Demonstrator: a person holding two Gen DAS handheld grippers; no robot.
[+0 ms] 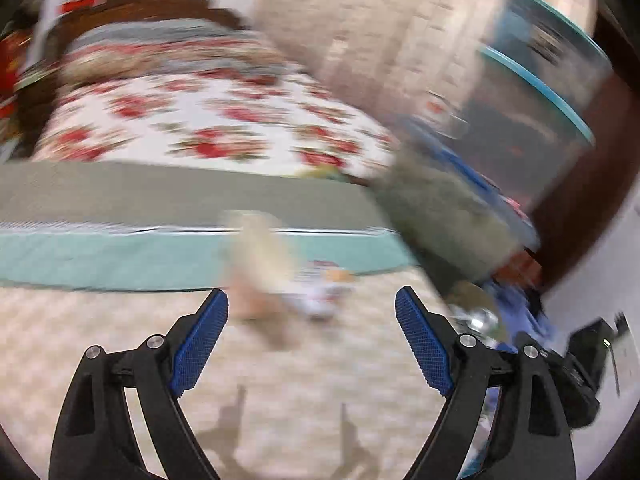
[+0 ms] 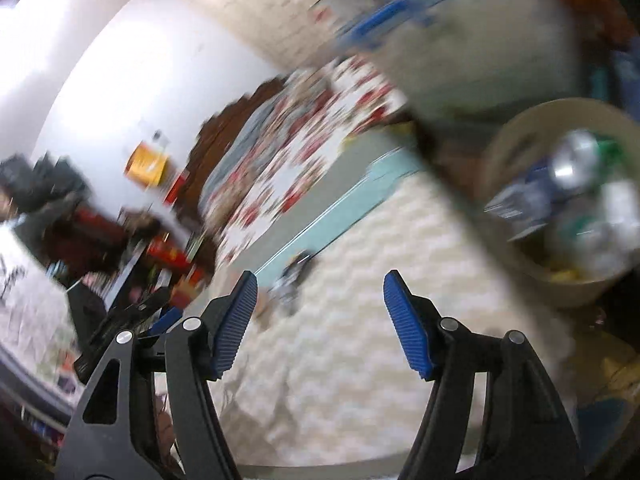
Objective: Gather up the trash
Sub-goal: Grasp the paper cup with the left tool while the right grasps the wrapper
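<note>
Both views are motion-blurred. My left gripper (image 1: 312, 304) is open and empty above the pale patterned floor. Just ahead of it lies a blurred beige piece of trash (image 1: 260, 264) and a small white and red wrapper (image 1: 320, 292), close to the bed's edge. My right gripper (image 2: 320, 296) is open and empty over the same floor. A beige bin (image 2: 520, 264) at the right of the right wrist view holds cans and wrappers (image 2: 580, 200). A small dark scrap (image 2: 292, 276) lies on the floor ahead of the right gripper.
A bed (image 1: 200, 120) with a red floral cover and a teal base (image 1: 120, 256) spans the left wrist view. A stack of clear tubs with teal lids (image 1: 540, 100) stands at the right. The bed (image 2: 288, 168) and cluttered shelves (image 2: 160, 256) show in the right wrist view.
</note>
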